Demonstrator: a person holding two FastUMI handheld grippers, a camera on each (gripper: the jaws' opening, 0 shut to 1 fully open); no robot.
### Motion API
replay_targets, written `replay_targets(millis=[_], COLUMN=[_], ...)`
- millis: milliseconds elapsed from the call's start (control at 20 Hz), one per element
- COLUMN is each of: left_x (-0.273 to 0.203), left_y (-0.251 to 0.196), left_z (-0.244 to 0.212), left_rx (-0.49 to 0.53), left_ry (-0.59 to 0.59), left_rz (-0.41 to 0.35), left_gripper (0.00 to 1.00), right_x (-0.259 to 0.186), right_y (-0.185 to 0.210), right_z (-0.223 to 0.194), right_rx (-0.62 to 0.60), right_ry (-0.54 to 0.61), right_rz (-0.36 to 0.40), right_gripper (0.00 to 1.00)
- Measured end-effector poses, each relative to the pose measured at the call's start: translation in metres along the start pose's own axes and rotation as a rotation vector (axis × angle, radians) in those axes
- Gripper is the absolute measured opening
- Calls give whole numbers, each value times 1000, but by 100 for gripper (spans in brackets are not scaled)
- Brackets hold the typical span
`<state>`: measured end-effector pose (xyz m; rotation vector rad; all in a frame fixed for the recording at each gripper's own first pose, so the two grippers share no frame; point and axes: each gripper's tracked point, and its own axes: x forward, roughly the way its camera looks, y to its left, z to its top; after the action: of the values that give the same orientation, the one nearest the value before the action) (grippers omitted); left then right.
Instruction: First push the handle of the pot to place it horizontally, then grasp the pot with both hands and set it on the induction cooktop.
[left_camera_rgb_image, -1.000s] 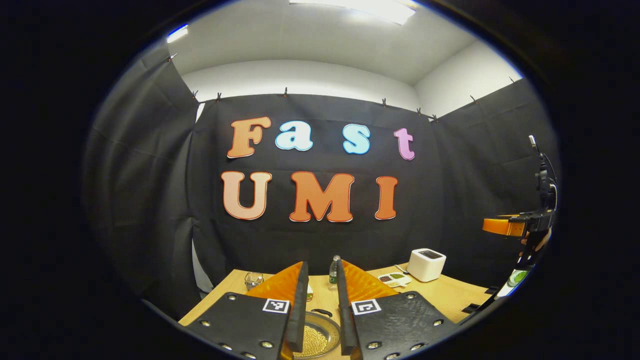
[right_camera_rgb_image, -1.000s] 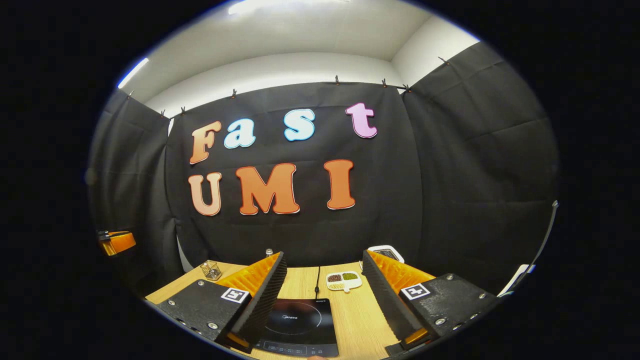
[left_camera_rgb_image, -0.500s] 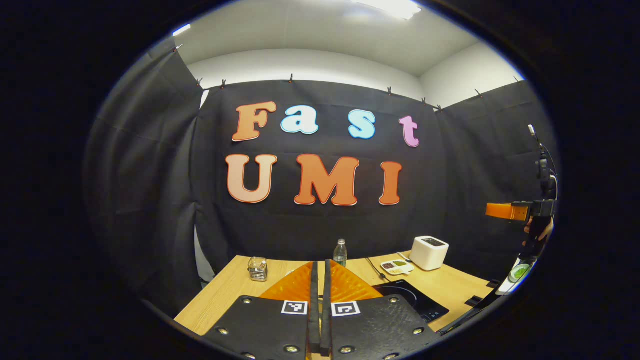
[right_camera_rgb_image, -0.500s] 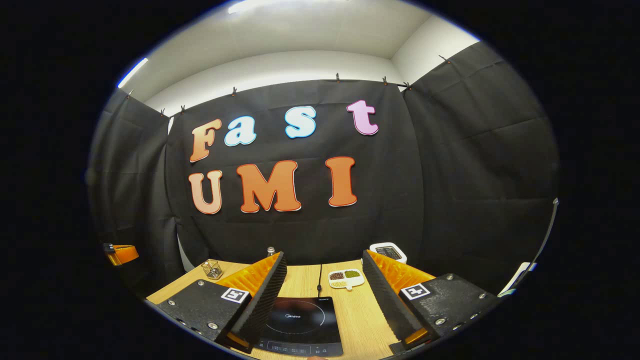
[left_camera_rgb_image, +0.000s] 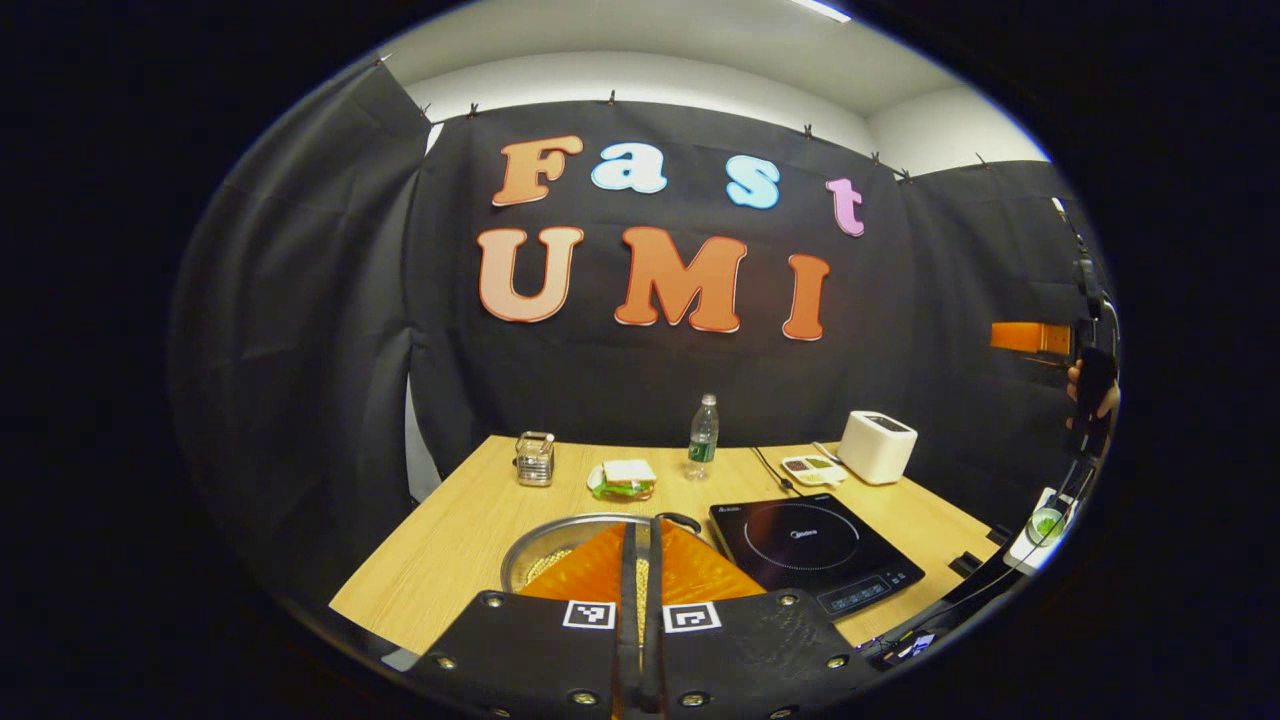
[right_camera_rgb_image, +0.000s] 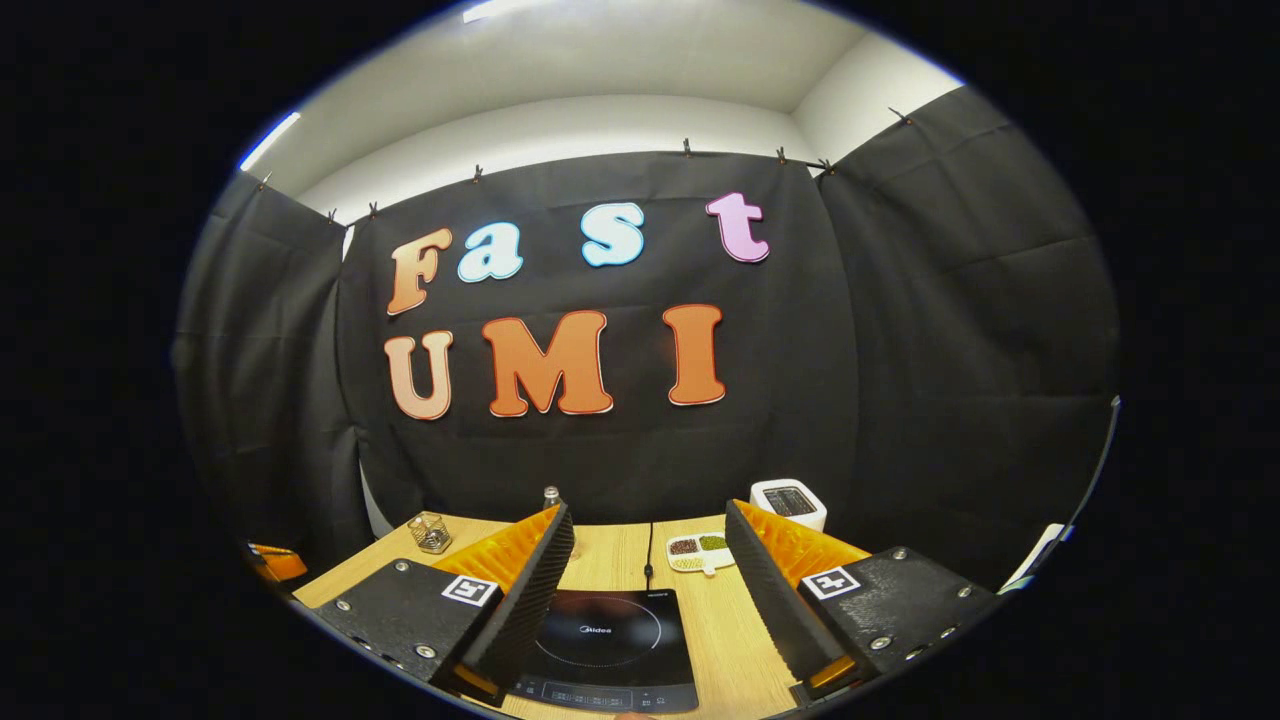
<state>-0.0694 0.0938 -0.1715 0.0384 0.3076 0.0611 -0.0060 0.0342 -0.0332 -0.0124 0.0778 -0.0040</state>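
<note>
Wooden table (left_camera_rgb_image: 460, 530): the pot (left_camera_rgb_image: 545, 553) (grain inside) sits just left of the induction cooktop (left_camera_rgb_image: 810, 540). Left gripper (left_camera_rgb_image: 640, 560) clenched empty over it; right gripper (right_camera_rgb_image: 648, 560) spread wide above the cooktop.

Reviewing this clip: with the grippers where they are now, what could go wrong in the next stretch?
The left hand-held gripper, shut, sits above the pot; a hard shove on the handle might spill its yellow grains. A wide swing could hit the sandwich. The right hand-held gripper, open, hangs over the induction cooktop, where it may block the pot's landing.
</note>
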Motion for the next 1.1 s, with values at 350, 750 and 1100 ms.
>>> replay_targets(millis=[350,750,1100], left_x=[2,0,9], left_y=[21,40,53], left_z=[-86,-158,-206], left_rx=[-79,-132,-160], left_ry=[152,268,373], left_rz=[37,85,106], left_gripper=[3,2,3], right_x=[6,13,21], right_y=[7,19,25], right_z=[-8,-18,-28], right_rx=[-1,-13,-24], right_ry=[14,32,50], right_rz=[6,17,12], right_gripper=[95,95,95])
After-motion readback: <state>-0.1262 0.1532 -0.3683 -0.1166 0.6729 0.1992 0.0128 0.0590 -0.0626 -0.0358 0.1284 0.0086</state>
